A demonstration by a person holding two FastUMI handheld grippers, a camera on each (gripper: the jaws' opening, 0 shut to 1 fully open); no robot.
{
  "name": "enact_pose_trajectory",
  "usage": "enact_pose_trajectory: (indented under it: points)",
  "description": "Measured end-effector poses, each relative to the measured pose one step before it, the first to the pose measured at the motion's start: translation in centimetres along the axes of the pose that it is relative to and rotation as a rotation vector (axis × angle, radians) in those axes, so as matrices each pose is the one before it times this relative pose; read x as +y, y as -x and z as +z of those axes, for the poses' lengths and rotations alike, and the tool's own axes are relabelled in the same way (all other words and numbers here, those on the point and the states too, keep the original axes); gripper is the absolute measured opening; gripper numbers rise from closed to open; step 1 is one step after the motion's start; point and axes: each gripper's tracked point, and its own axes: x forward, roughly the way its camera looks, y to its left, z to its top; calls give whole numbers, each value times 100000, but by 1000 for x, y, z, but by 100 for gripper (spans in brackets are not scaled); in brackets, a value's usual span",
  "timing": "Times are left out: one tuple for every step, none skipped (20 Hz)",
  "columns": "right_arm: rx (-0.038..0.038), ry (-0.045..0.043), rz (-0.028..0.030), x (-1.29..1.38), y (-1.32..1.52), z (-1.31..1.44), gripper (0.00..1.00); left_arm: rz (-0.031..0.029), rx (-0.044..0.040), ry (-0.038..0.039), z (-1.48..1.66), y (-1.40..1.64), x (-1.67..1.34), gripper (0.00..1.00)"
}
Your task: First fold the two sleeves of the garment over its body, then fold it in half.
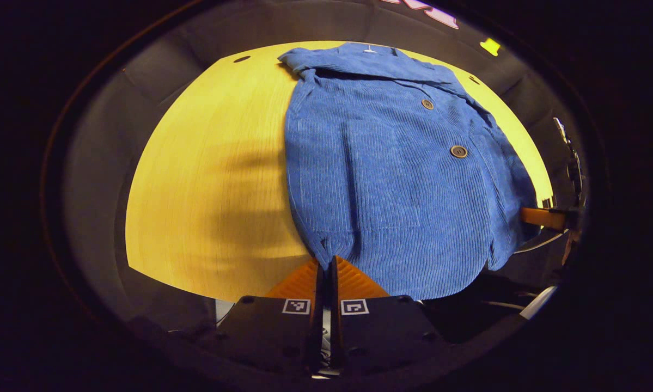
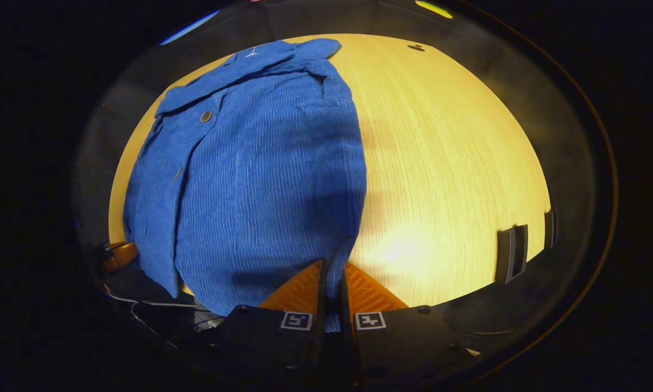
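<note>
A blue corduroy garment (image 1: 391, 179) with brown buttons lies on the yellow wooden table (image 1: 212, 179), collar at the far end. No sleeve sticks out to either side. My left gripper (image 1: 326, 262) is shut on the hem's near left corner at the table's front edge. A finger (image 1: 544, 218) of the other gripper shows at the hem's far corner. In the right gripper view the garment (image 2: 261, 179) fills the left half of the table (image 2: 457, 163), and my right gripper (image 2: 333, 268) is shut on the hem's near right corner.
Bare wood lies left of the garment in the left gripper view and right of it in the right gripper view. A small dark hole (image 2: 416, 48) marks the far tabletop. Black clips (image 2: 511, 253) sit on the table's right edge. Cables (image 2: 141, 304) hang below the front edge.
</note>
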Motion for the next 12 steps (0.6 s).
enact_pose_trajectory:
  points:
    - [-247,-2341,643,15,-288,47,9,-588,1684,1018,-175,112,-2,4]
    - [-47,-846,593,-88,-43,3,3,-1858,-548,1023,310,-286,-176,0]
    - [431,-236,703,72,70,-78,3,-3890,795,2733,-14,-53,-442,0]
    - [134,-926,1362,131,19,33,3,-5085,1287,2465,-142,452,-496,0]
    - [2027,-1744,2255,292,197,-432,3,-3647,205,1534,5,408,-379,0]
    - [591,-2152,2862,542,432,-20,3,-1734,-1052,125,424,237,18,0]
    - [-750,-856,1955,488,588,183,3,-226,-1070,-789,297,594,-82,0]
    - [-942,210,1306,383,641,335,3,710,-1541,-842,256,755,23,0]
    - [-1393,293,1843,594,799,306,3,731,-1306,-246,267,703,31,0]
    - [-1314,264,1709,694,698,378,4,-216,-1297,640,109,635,-77,0]
    - [-924,278,1921,777,778,284,3,-1370,-793,962,73,613,-392,0]
    - [-1413,300,2111,946,713,385,3,-1175,-638,392,-40,611,-286,0]
